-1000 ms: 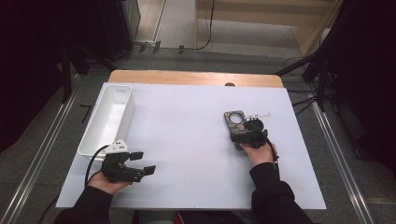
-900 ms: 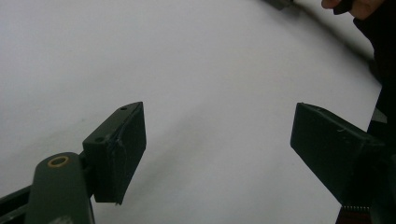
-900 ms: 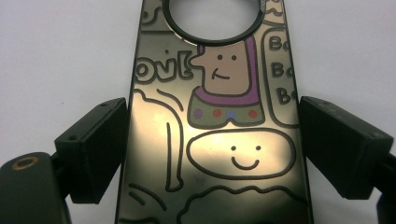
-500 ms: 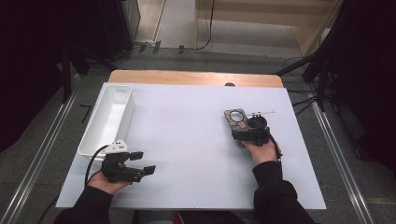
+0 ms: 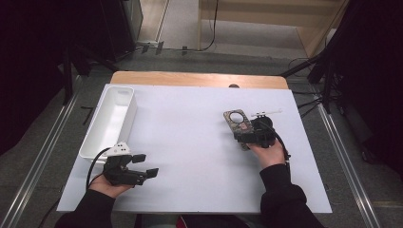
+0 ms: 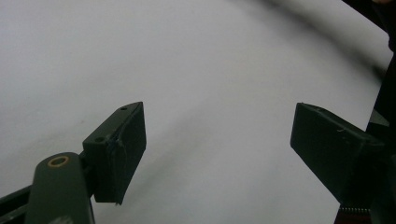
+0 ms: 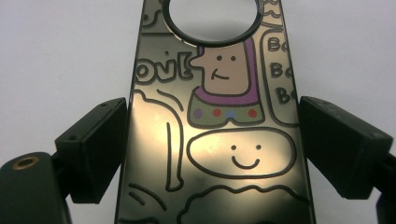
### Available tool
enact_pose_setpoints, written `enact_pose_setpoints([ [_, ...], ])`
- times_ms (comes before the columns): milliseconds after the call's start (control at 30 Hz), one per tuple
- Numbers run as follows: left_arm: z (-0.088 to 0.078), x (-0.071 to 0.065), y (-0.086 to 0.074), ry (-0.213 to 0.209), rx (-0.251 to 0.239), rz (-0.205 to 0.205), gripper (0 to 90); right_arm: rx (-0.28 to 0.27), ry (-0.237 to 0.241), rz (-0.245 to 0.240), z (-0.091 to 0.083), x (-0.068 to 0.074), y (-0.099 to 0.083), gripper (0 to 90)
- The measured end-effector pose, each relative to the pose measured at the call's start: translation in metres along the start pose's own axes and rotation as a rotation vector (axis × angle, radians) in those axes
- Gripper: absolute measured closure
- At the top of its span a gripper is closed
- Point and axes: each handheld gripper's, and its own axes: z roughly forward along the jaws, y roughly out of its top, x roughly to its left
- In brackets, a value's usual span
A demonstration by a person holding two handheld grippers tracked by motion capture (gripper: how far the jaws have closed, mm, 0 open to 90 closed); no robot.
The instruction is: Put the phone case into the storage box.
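Observation:
A dark, glossy phone case [image 7: 219, 93] with cartoon figures and a round hole at its far end sits between the jaws of my right gripper [image 7: 212, 140]. The pads press on its two long edges. In the high view the phone case [image 5: 235, 119] sticks out ahead of the right gripper [image 5: 243, 136] at the table's right middle, just above the white surface. My left gripper [image 5: 145, 166] rests near the front left of the table. Its jaws stand wide apart with nothing between them, as the left gripper [image 6: 219, 149] view confirms.
A long white tray [image 5: 111, 118] lies along the left side of the white tabletop [image 5: 190, 156]. A thin white stick-like piece [image 5: 267, 113] shows just beyond the right gripper. Dark stands and cables surround the table.
My right hand has risen a little with the phone case in its jaws. The left hand and gripper have stayed put.

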Motion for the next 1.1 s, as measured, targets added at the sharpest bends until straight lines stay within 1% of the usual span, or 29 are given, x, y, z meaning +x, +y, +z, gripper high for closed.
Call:
enact_pose_setpoints([
  [167, 0.000, 0.000, 0.000, -0.001, 0.001, -0.001, 18.3, 0.005, 0.023, -0.012, -0.004, 0.003, 0.000, 10.8],
  [267, 0.000, 0.000, 0.000, -0.004, 0.000, -0.002, 18.3, 0.016, 0.050, -0.027, -0.007, 0.006, 0.000, 10.8],
  [367, 0.000, -0.001, 0.000, -0.011, 0.004, -0.001, 18.5, 0.025, 0.061, -0.041, -0.009, 0.009, -0.001, 10.8],
  [533, 0.000, -0.001, 0.000, -0.010, -0.001, -0.004, 18.5, 0.038, 0.086, -0.051, -0.012, 0.013, -0.001, 10.8],
  [600, 0.000, -0.001, 0.001, -0.010, -0.002, -0.004, 18.5, 0.043, 0.105, -0.052, -0.013, 0.014, -0.002, 10.8],
  [667, 0.000, -0.002, 0.001, -0.011, 0.000, -0.002, 18.5, 0.041, 0.111, -0.062, -0.015, 0.015, -0.002, 10.8],
  [800, 0.001, -0.003, 0.004, -0.015, -0.002, -0.001, 18.5, 0.049, 0.138, -0.058, -0.016, 0.018, -0.001, 10.8],
  [900, 0.003, -0.003, 0.007, -0.019, -0.004, -0.005, 18.4, 0.052, 0.155, -0.066, -0.014, 0.020, 0.000, 10.8],
  [967, 0.004, -0.004, 0.010, -0.025, -0.007, -0.015, 18.4, 0.059, 0.174, -0.063, -0.013, 0.021, 0.000, 10.8],
  [1067, 0.005, -0.004, 0.013, -0.030, -0.005, -0.020, 18.4, 0.064, 0.181, -0.071, -0.012, 0.022, 0.001, 10.8],
  [1100, 0.006, -0.004, 0.016, -0.039, -0.005, -0.032, 18.5, 0.071, 0.196, -0.068, -0.011, 0.024, 0.002, 10.8],
])
